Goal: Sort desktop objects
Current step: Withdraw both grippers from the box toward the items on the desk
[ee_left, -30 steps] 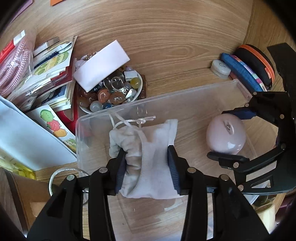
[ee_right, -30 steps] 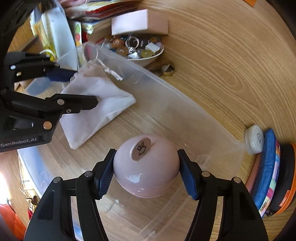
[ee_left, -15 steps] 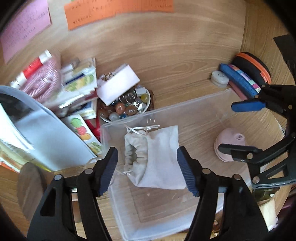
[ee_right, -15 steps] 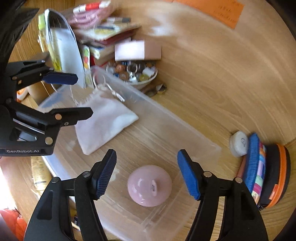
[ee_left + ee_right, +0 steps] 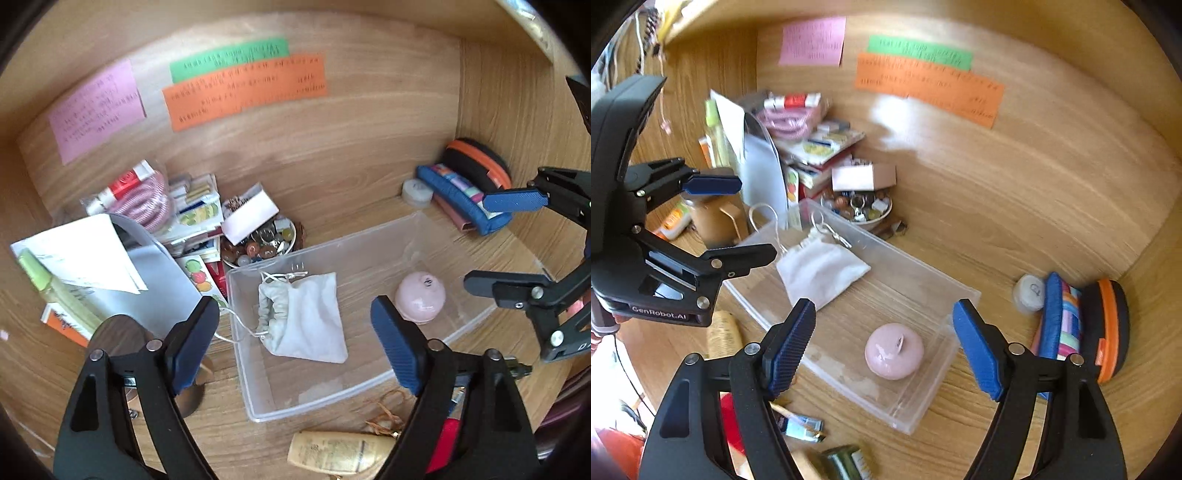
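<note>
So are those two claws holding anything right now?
Nothing. Both have just been opening: the left hand-held gripper above the white pouch, the right hand-held gripper above the pink dome.

Clear plastic bin (image 5: 373,236) — matt cloth pouch (image 5: 310,317) — glossy pink dome (image 5: 894,350).

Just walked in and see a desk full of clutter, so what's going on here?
A person is sorting desk items with a pair of tongs in each hand. A white drawstring pouch and a pink dome-shaped object now lie in the clear plastic bin. The left tongs and right tongs have just been opening and hold nothing, hovering above the bin. The bowl of beads and other clutter remain outside it.
</note>
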`<action>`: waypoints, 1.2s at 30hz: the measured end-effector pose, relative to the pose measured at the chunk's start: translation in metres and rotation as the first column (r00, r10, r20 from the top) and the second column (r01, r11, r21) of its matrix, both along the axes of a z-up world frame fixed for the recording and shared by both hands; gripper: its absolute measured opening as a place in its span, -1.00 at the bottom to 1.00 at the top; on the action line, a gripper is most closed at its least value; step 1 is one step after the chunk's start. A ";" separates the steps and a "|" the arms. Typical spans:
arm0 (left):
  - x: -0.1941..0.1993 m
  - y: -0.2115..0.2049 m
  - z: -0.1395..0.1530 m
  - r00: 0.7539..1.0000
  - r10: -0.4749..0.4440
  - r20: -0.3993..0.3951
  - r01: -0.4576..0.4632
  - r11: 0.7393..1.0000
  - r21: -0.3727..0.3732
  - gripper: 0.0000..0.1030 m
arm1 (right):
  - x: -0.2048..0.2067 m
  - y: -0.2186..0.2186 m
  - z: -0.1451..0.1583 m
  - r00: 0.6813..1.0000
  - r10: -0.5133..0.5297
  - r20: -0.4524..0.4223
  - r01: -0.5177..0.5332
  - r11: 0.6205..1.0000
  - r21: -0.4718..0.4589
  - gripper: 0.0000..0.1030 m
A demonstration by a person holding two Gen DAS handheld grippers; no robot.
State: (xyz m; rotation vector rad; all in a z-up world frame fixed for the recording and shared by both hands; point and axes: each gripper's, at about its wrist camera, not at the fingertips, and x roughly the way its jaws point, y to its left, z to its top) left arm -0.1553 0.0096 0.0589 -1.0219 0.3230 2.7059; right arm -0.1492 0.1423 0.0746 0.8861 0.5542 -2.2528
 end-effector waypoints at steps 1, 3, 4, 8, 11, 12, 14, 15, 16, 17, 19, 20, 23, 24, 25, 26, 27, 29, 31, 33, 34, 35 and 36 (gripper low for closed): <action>0.006 -0.001 0.003 1.000 0.003 -0.011 -0.003 1.000 0.007 0.71 | 0.003 0.004 0.003 1.000 -0.002 -0.006 0.002 1.000 -0.012 0.44; 0.017 -0.004 0.010 0.999 0.010 -0.035 -0.009 1.000 0.019 0.79 | 0.011 0.012 0.010 1.000 -0.011 -0.022 0.010 0.999 -0.041 0.45; 0.024 -0.005 0.013 0.999 0.014 -0.049 -0.013 1.000 0.024 0.79 | 0.016 0.016 0.013 0.999 -0.015 -0.031 0.013 0.998 -0.057 0.47; 0.048 -0.008 0.022 0.995 0.024 -0.093 -0.022 0.999 0.026 0.79 | 0.033 0.035 0.023 0.998 -0.031 -0.062 0.024 0.993 -0.116 0.58; 0.062 -0.013 0.026 0.993 0.028 -0.113 -0.023 0.999 0.040 0.81 | 0.044 0.048 0.024 0.996 -0.047 -0.080 0.035 0.989 -0.142 0.59; 0.068 -0.015 0.027 0.993 0.030 -0.118 -0.024 0.998 0.050 0.82 | 0.047 0.052 0.024 0.995 -0.054 -0.085 0.041 0.988 -0.148 0.59; 0.077 -0.019 0.027 0.992 0.033 -0.120 -0.025 0.997 0.070 0.82 | 0.053 0.061 0.022 0.994 -0.063 -0.085 0.048 0.985 -0.167 0.59; 0.081 -0.020 0.026 0.992 0.034 -0.120 -0.025 0.997 0.077 0.82 | 0.055 0.064 0.021 0.994 -0.068 -0.083 0.053 0.983 -0.175 0.59; 0.084 -0.021 0.024 0.992 0.037 -0.119 -0.027 0.996 0.083 0.82 | 0.058 0.069 0.018 0.994 -0.073 -0.080 0.058 0.982 -0.182 0.59; 0.087 -0.022 0.022 0.992 0.043 -0.115 -0.032 0.996 0.088 0.82 | 0.060 0.072 0.017 0.994 -0.077 -0.080 0.061 0.981 -0.185 0.60; 0.092 -0.024 0.016 0.993 0.042 -0.108 -0.032 0.995 0.097 0.82 | 0.064 0.079 0.010 0.993 -0.091 -0.080 0.075 0.979 -0.188 0.60; 0.094 -0.025 0.013 0.994 0.044 -0.104 -0.033 0.994 0.102 0.82 | 0.066 0.082 0.006 0.993 -0.093 -0.076 0.077 0.979 -0.189 0.60; 0.099 -0.025 0.000 0.996 0.044 -0.079 -0.034 0.992 0.118 0.82 | 0.071 0.091 -0.006 0.992 -0.107 -0.069 0.093 0.979 -0.180 0.59; 0.099 -0.025 -0.006 0.997 0.042 -0.064 -0.033 0.992 0.125 0.82 | 0.073 0.093 -0.009 0.991 -0.110 -0.070 0.096 0.980 -0.176 0.59; 0.100 -0.024 -0.012 0.998 0.039 -0.050 -0.032 0.991 0.129 0.82 | 0.076 0.095 -0.013 0.991 -0.111 -0.070 0.098 0.980 -0.174 0.59; 0.100 -0.022 -0.020 0.999 0.036 -0.031 -0.031 0.990 0.137 0.82 | 0.078 0.098 -0.018 0.991 -0.113 -0.065 0.100 0.980 -0.172 0.59; 0.101 -0.020 -0.025 0.999 0.034 -0.018 -0.031 0.990 0.140 0.82 | 0.079 0.100 -0.022 0.992 -0.114 -0.061 0.103 0.980 -0.171 0.59; 0.101 -0.015 -0.038 0.999 0.030 0.013 -0.031 0.989 0.144 0.82 | 0.081 0.106 -0.031 0.992 -0.118 -0.040 0.109 0.980 -0.169 0.59; 0.100 -0.009 -0.051 0.999 0.025 0.046 -0.032 0.988 0.148 0.82 | 0.080 0.110 -0.040 0.992 -0.122 -0.019 0.117 0.979 -0.168 0.59; 0.099 -0.004 -0.062 0.997 0.020 0.076 -0.031 0.988 0.152 0.82 | 0.080 0.115 -0.049 0.992 -0.124 0.000 0.123 0.978 -0.167 0.59; 0.099 -0.002 -0.067 0.996 0.017 0.089 -0.030 0.988 0.153 0.82 | 0.079 0.117 -0.053 0.992 -0.123 0.010 0.123 0.978 -0.167 0.59; 0.099 -0.001 -0.070 0.995 0.015 0.098 -0.030 0.988 0.155 0.82 | 0.077 0.119 -0.058 0.993 -0.119 0.025 0.122 0.979 -0.165 0.59; 0.100 0.001 -0.075 0.994 0.013 0.106 -0.029 0.987 0.157 0.82 | 0.076 0.120 -0.063 0.992 -0.118 0.036 0.122 0.979 -0.163 0.59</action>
